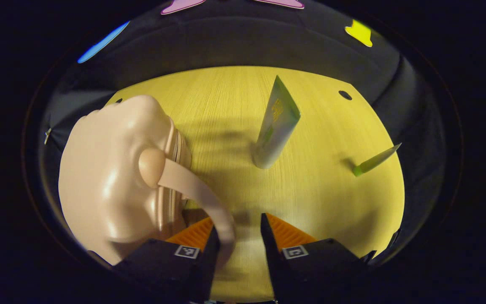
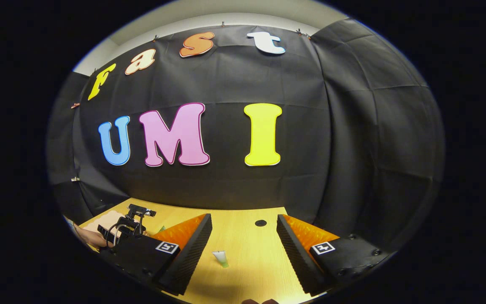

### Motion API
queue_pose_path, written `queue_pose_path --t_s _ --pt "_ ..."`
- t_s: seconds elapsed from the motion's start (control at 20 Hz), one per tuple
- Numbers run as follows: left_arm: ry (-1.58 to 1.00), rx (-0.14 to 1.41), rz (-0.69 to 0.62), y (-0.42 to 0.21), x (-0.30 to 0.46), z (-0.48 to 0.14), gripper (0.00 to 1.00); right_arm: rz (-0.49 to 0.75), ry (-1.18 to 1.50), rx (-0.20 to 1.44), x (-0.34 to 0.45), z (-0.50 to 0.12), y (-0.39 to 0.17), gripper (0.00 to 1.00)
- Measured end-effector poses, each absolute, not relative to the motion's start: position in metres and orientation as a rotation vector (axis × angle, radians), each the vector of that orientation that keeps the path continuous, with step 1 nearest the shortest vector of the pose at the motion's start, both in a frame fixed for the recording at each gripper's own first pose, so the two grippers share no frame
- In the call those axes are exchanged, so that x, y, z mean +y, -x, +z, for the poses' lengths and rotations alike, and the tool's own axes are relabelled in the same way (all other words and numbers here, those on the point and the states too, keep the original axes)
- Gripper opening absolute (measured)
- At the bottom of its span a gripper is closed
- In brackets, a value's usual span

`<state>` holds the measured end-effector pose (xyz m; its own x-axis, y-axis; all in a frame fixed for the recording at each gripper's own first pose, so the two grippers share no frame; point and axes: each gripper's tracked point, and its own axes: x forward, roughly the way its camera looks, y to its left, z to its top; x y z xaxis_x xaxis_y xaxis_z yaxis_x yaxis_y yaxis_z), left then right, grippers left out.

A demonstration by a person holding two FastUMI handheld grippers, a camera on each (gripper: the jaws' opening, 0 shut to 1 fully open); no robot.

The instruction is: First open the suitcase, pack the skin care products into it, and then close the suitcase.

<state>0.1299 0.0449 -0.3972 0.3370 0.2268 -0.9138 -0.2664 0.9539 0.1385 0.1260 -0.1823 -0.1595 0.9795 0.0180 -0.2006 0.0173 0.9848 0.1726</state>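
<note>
Light: warm and bright on the desk [image 1: 234,105], dim toward the rim.
Glare: sheen on the suitcase [image 1: 108,185] at 9 o'clock.
Shadows: soft, beside the tube [image 1: 276,122].
Distortion: strong fisheye bending at edges.
</note>
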Motion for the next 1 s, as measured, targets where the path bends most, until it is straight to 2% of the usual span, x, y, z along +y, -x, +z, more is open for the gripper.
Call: queue_pose_path --t_s 0.1,0.25,0.4,0.5,0.6,0.75,0.9,0.95,1.0 --pt "0.036 1.181 0.282 -0.13 0.041 -0.386 0.2 0.001 -0.189 0.217 -0.183 -0.165 -0.127 0.98" --pt "-0.023 1.146 0.26 -0.132 0.044 -0.348 0.18 0.003 -0.184 0.223 -0.177 -0.166 -0.136 0.97" --pt "0.031 1.075 0.225 -0.135 0.048 -0.298 0.17 0.051 -0.18 0.211 -0.146 -0.156 -0.147 0.97" --pt "0.02 0.993 0.221 -0.136 0.067 -0.258 0.21 0.089 -0.167 0.188 -0.12 -0.143 -0.155 0.97" --pt "-0.001 0.903 0.235 -0.132 0.1 -0.206 0.17 0.118 -0.153 0.162 -0.092 -0.13 -0.16 0.97" --pt "-0.043 0.796 0.293 -0.111 0.165 -0.14 0.17 0.127 -0.131 0.124 -0.054 -0.109 -0.161 0.97" --pt "-0.077 0.743 0.383 -0.081 0.24 -0.108 0.21 0.147 -0.114 0.095 -0.016 -0.093 -0.158 0.97" --pt "-0.097 0.731 0.412 -0.072 0.264 -0.101 0.16 0.154 -0.101 0.093 -0.006 -0.09 -0.158 0.97" --pt "-0.128 0.725 0.443 -0.062 0.294 -0.097 0.16 0.158 -0.093 0.092 0.004 -0.088 -0.157 0.97"
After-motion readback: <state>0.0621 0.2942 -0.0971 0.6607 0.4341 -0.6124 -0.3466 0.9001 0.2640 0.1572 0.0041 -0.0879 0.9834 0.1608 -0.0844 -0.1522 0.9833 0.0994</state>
